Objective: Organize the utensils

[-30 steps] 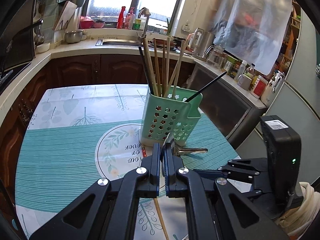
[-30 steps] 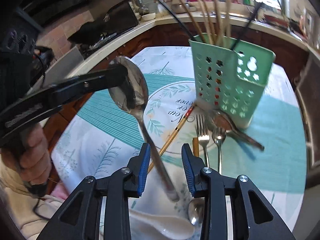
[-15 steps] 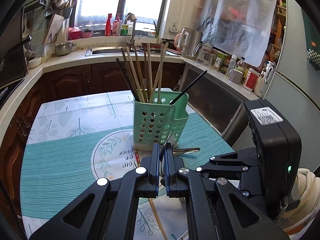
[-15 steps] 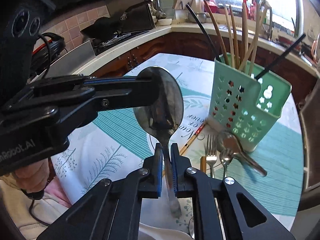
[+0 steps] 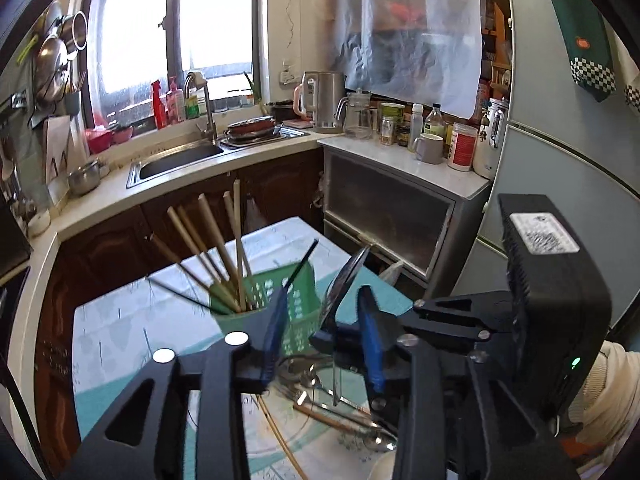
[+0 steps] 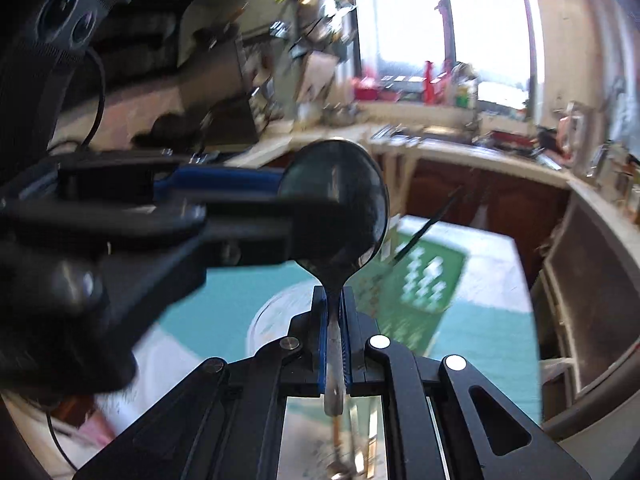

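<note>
A: Now, the large steel spoon (image 6: 340, 208) — where?

B: Upright, bowl topmost, its handle pinched between the blue pads of the right gripper (image 6: 335, 300), jaws pressed together on it. Above the teal striped tablecloth (image 5: 120, 344).

A: Left gripper (image 5: 324, 320)?

B: Reaches in level from the left of the right-wrist view, angled down toward the table. Jaws opening; the spoon's bowl stands edge-on between them, fingers (image 5: 370, 336) apart from it as far as I can tell.

A: Count?

B: One spoon aloft. One green perforated plastic utensil holder (image 5: 296, 300) beyond it, with about five wooden chopsticks (image 5: 236, 248) and one black stick; blurred. Loose metal cutlery (image 5: 340, 412) lies beside the holder, number unclear.
</note>
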`<act>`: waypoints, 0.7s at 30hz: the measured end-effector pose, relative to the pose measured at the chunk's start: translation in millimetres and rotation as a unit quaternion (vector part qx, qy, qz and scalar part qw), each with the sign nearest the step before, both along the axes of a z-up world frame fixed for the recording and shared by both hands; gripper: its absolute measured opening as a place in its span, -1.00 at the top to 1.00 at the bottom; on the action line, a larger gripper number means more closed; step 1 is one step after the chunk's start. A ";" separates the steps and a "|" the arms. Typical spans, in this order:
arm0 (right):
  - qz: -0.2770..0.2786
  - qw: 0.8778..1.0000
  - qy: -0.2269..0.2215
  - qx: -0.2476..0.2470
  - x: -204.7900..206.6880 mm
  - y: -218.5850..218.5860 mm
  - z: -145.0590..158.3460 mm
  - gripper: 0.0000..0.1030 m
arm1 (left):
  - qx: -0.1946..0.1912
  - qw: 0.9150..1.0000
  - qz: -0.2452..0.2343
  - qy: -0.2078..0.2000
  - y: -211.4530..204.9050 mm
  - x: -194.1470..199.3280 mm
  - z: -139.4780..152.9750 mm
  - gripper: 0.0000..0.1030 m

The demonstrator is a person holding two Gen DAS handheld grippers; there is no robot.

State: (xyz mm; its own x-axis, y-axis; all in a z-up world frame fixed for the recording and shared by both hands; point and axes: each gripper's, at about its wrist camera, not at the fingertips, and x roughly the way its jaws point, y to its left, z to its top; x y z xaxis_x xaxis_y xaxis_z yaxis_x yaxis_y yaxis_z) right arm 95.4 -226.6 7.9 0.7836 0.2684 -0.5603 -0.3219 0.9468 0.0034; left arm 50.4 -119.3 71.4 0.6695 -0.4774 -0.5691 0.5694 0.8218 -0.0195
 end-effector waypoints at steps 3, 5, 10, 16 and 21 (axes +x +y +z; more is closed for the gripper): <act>-0.029 0.999 -0.020 0.016 10.6 -22.2 19.0 0.90 | -0.006 1.000 0.000 -0.003 -12.6 12.6 11.4 0.06; -0.050 0.998 -0.032 0.030 18.7 -36.9 29.7 0.90 | -0.006 1.000 0.010 -0.007 -16.8 21.8 16.8 0.05; -0.084 0.993 -0.054 0.069 48.4 -71.3 45.7 0.90 | -0.026 0.999 0.038 0.008 -4.8 41.6 19.2 0.05; -0.101 0.989 -0.054 0.097 100.2 -98.5 43.4 0.90 | -0.052 0.994 0.091 0.033 29.0 60.9 9.9 -0.03; -0.110 0.989 -0.042 0.093 153.4 -92.5 14.6 0.90 | -0.073 0.988 0.129 0.050 59.1 66.5 -3.8 -0.04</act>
State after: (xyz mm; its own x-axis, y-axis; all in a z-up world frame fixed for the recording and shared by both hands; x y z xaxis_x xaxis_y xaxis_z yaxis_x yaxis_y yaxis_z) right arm 248.7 -319.2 22.5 0.8758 0.1790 -0.4482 -0.1148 0.9793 0.1669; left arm 117.0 -60.1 67.6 0.7234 -0.3794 -0.5769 0.3298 0.9239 -0.1940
